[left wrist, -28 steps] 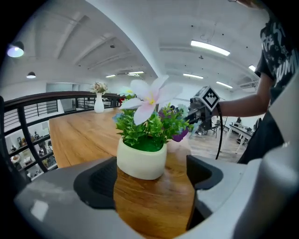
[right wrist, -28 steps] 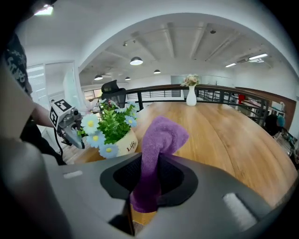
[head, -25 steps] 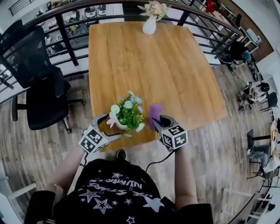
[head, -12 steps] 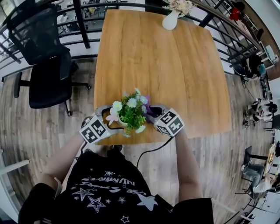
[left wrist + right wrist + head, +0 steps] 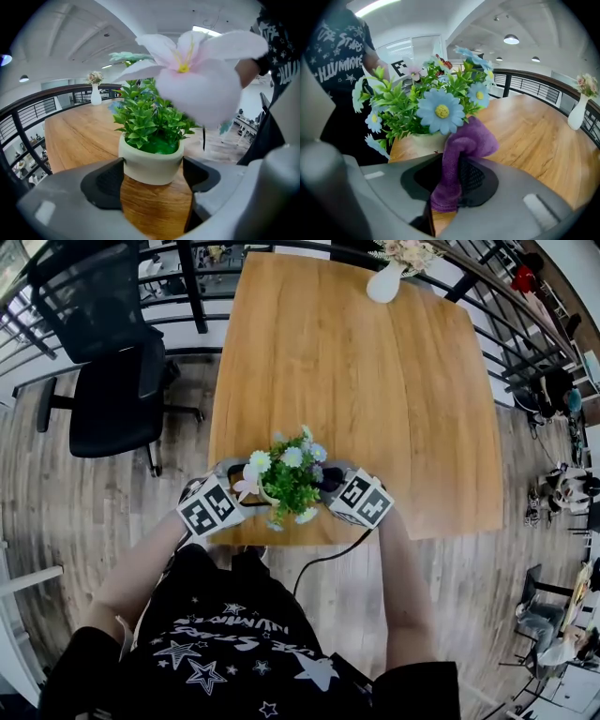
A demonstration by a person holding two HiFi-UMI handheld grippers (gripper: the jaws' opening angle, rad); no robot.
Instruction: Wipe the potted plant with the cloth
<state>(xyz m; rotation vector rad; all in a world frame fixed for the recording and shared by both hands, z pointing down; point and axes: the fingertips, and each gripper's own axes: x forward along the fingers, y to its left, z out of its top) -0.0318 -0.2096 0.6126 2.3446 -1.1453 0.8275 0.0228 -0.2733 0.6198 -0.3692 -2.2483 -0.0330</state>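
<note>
A potted plant (image 5: pixel 286 479) with green leaves and pale flowers stands in a cream pot (image 5: pixel 151 164) near the front edge of the wooden table (image 5: pixel 375 381). My left gripper (image 5: pixel 248 488) reaches in from the left. Its jaws are closing, and both pads (image 5: pixel 105 180) meet the pot's sides in the left gripper view (image 5: pixel 152 176). My right gripper (image 5: pixel 328 481) comes from the right, shut on a purple cloth (image 5: pixel 464 145). The cloth's free end lies against the foliage (image 5: pixel 422 108) under a blue daisy. In the head view the flowers hide most of the cloth.
A white vase (image 5: pixel 386 282) with flowers stands at the table's far edge. A black office chair (image 5: pixel 112 381) sits left of the table. A dark railing (image 5: pixel 192 282) runs behind both. The table's front edge lies just under the pot.
My right gripper has rolled and swung left and down, bringing the cloth from beside the plant into its leaves. The left gripper has barely moved, still at the pot.
</note>
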